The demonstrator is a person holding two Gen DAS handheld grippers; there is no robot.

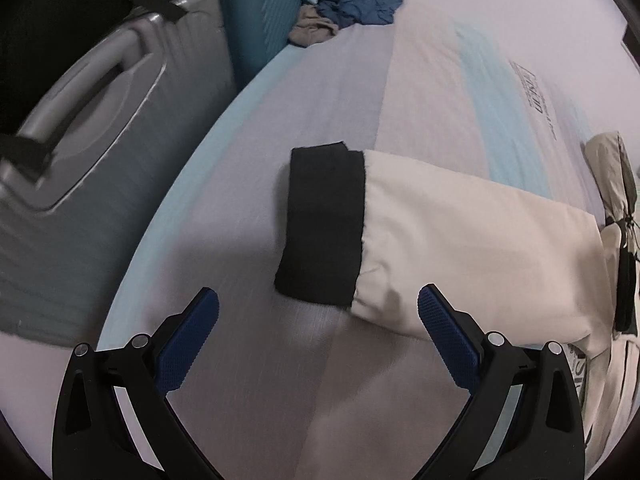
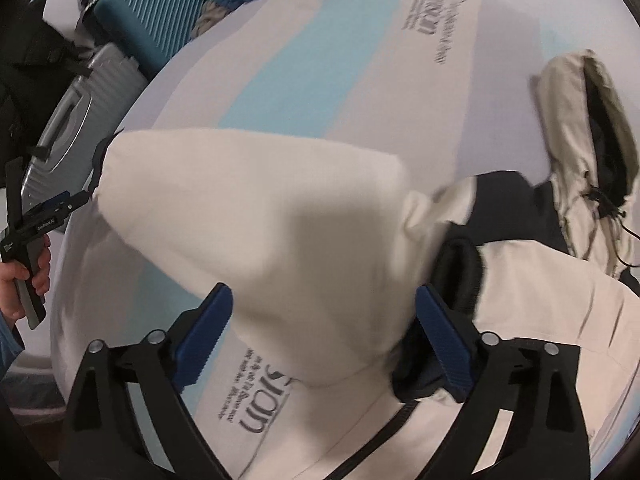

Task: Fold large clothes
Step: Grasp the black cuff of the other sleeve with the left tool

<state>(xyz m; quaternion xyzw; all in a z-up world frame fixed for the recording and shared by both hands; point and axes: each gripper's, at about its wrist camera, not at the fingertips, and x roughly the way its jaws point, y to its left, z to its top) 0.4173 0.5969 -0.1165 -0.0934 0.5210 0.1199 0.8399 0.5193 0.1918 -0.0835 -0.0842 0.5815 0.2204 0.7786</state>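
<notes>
Left wrist view: left claw [image 1: 318, 306] gapes wide, holding nothing, just short of the black cuff [image 1: 324, 224] on the cream jacket [image 1: 460, 240], which lies spread on the bed [image 1: 248, 152]. Right claw [image 2: 324, 308] is likewise wide open with the sleeve [image 2: 260, 208] between its pads, unclamped. Risk: that loose sleeve may slump back off the jacket, spoiling the fold. Count: one jacket, two suitcases beside the bed, one pile of clothes beyond it.

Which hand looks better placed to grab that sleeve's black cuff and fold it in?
Probably the left. The left gripper hangs open just short of the black cuff, nothing between its jaws. The right gripper is open over the sleeve's upper part, far from the cuff.
</notes>
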